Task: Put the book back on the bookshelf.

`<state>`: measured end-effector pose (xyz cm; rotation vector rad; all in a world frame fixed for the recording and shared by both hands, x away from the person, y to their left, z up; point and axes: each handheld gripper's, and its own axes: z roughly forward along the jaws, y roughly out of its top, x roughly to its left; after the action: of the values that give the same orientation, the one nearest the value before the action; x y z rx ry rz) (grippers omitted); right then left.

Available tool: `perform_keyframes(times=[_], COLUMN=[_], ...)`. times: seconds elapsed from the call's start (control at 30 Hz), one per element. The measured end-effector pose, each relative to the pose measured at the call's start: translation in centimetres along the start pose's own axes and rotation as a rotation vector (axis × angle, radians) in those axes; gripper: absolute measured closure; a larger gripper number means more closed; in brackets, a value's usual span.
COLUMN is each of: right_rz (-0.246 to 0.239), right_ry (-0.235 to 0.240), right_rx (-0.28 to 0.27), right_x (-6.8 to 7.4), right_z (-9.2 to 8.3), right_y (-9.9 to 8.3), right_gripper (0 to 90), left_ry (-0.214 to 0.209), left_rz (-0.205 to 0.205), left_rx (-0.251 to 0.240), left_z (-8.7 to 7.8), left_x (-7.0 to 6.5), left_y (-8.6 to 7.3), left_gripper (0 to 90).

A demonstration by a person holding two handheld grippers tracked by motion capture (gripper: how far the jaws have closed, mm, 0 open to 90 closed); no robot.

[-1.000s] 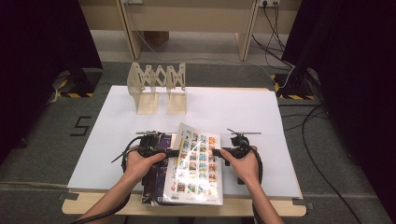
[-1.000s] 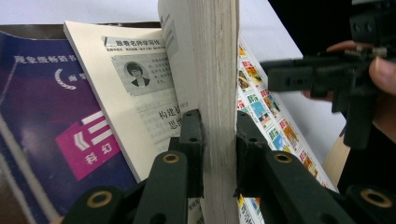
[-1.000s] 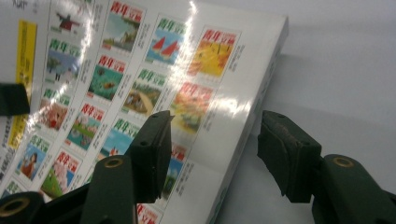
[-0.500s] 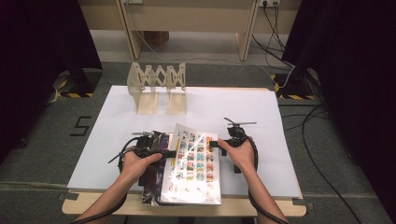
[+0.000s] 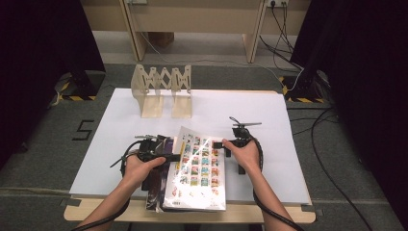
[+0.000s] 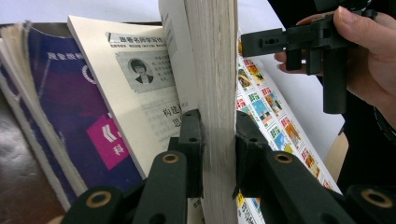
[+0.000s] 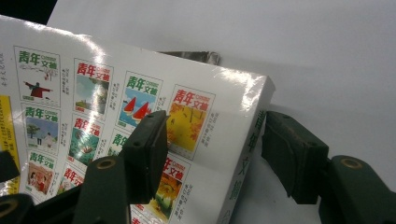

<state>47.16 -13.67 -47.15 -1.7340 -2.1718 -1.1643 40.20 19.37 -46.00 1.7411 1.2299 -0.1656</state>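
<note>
A thick glossy book (image 5: 197,168), its cover printed with many small pictures, lies on a stack near the table's front edge. It is lifted along its left side. My left gripper (image 5: 174,157) is shut on its page block (image 6: 212,70), one pad on each side (image 6: 218,154). A purple book (image 6: 70,107) lies underneath it. My right gripper (image 5: 219,144) is at the book's right side. In the right gripper view its jaws (image 7: 215,149) stand open astride the spine (image 7: 247,154), with a gap between the right pad (image 7: 289,154) and the spine.
A wooden folding rack (image 5: 162,89) stands at the back of the white table top (image 5: 250,110). More dark magazines (image 5: 159,180) lie under the book. The wooden front edge (image 5: 279,215) is close to the stack. Cables run on the floor at the right.
My right gripper has moved left and reached the book's spine. The book's left side has risen a little in my left gripper, which stayed in place.
</note>
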Motion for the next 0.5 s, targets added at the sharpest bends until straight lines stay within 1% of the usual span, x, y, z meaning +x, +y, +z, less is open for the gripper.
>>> perform_keyframes(times=[0.07, 0.2, 0.4, 0.5], right_rz=[0.004, 0.010, 0.049, 0.044], right_ry=[0.004, 0.001, 0.042, 0.041], right_rx=[-0.009, -0.017, -0.024, -0.024], right_x=[0.00, 0.14, -0.04, 0.04], right_z=[0.13, 0.25, 0.68, 0.85], right_y=[-0.02, -0.17, -0.55, -0.48], right_gripper=[40.7, 39.6, 37.6, 36.2], left_ry=[0.010, 0.016, 0.020, 0.023], left_rz=[0.003, -0.006, -0.010, -0.012], left_rx=[-0.010, -0.018, -0.037, -0.036], left_z=[-0.06, -0.01, 0.01, 0.04], left_x=[0.11, 0.33, 0.58, 0.63], left_y=[0.07, -0.02, -0.13, -0.13], left_gripper=[76.0, 76.0, 76.1, 76.0])
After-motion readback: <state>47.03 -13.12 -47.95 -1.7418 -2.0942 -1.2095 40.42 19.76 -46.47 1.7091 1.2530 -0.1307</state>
